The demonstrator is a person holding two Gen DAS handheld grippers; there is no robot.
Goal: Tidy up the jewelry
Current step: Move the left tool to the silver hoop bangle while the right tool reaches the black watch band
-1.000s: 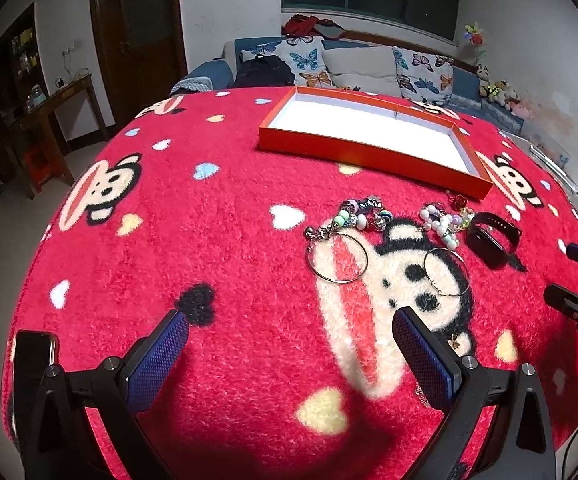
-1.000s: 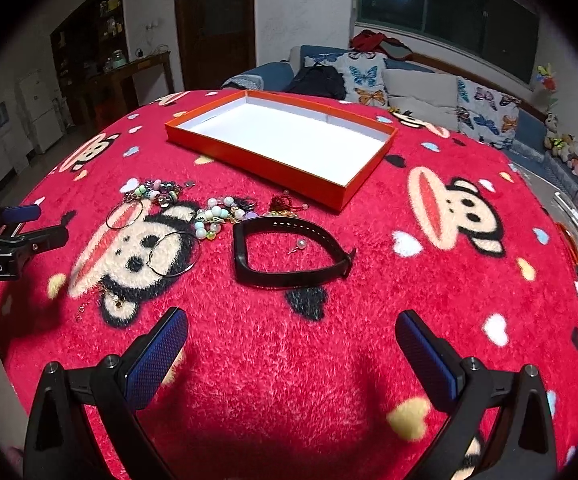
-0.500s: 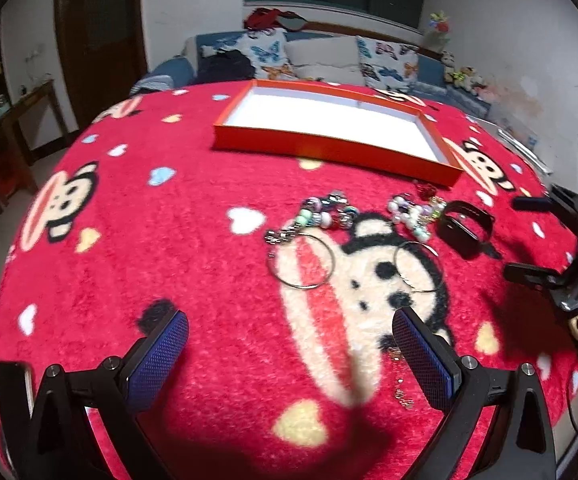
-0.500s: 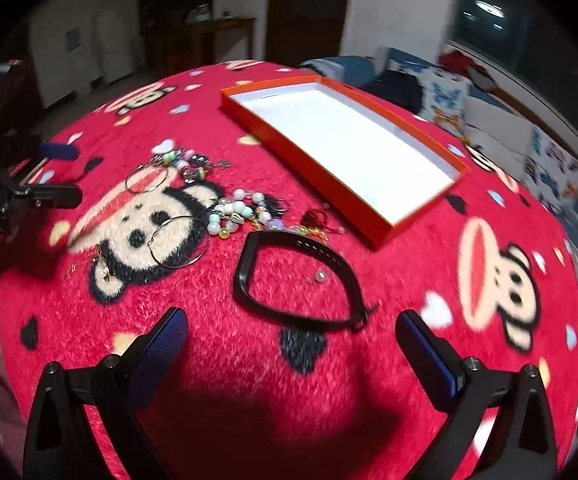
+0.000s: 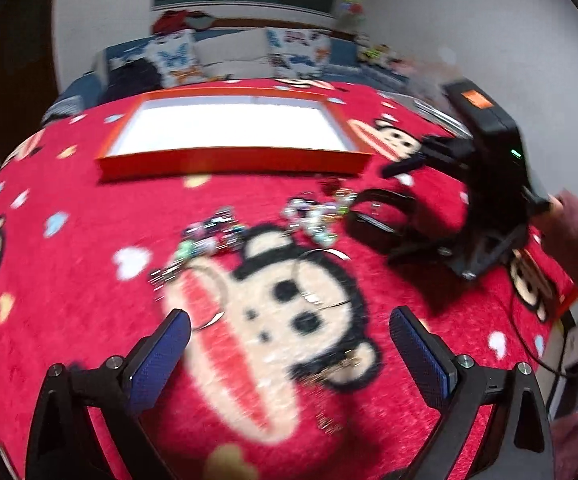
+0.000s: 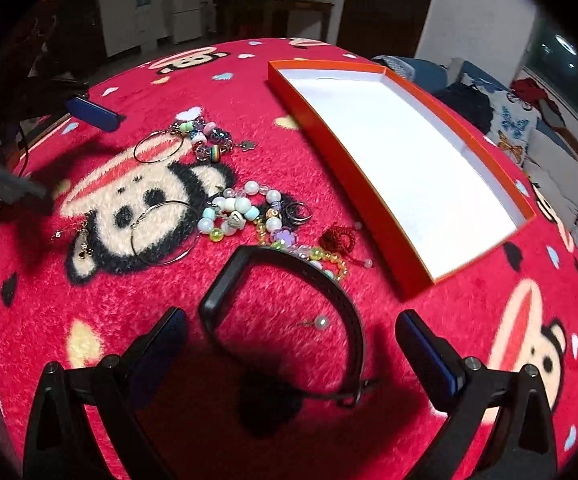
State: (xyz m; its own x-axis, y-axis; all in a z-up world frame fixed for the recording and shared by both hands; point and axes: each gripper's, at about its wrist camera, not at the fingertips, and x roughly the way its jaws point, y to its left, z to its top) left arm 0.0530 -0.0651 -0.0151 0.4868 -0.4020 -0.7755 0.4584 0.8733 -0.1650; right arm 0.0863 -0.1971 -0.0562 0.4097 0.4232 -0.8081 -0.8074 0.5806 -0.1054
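Jewelry lies on a red monkey-print blanket (image 6: 273, 80): a black wristband (image 6: 285, 304), a pearl pin (image 6: 320, 322) inside its loop, bead bracelets (image 6: 241, 212), two hoop earrings (image 6: 161, 236), a small ring (image 6: 299, 213) and a red knot charm (image 6: 339, 236). An empty orange tray (image 6: 405, 168) sits beyond. My right gripper (image 6: 289, 354) is open, low over the wristband. My left gripper (image 5: 289, 346) is open above a hoop (image 5: 321, 280); the view is blurred. The right gripper (image 5: 489, 184) shows at its right by the wristband (image 5: 377, 220).
The tray (image 5: 229, 136) lies at the far side of the blanket. A sofa with butterfly cushions (image 5: 241, 56) stands behind. The left gripper's fingers (image 6: 89, 110) show at the left in the right wrist view. A cabinet and fridge (image 6: 181, 8) stand far off.
Both grippers moved in toward the jewelry. The right one swung left and dropped close over the black wristband. The left one advanced toward the hoops. Both stayed open.
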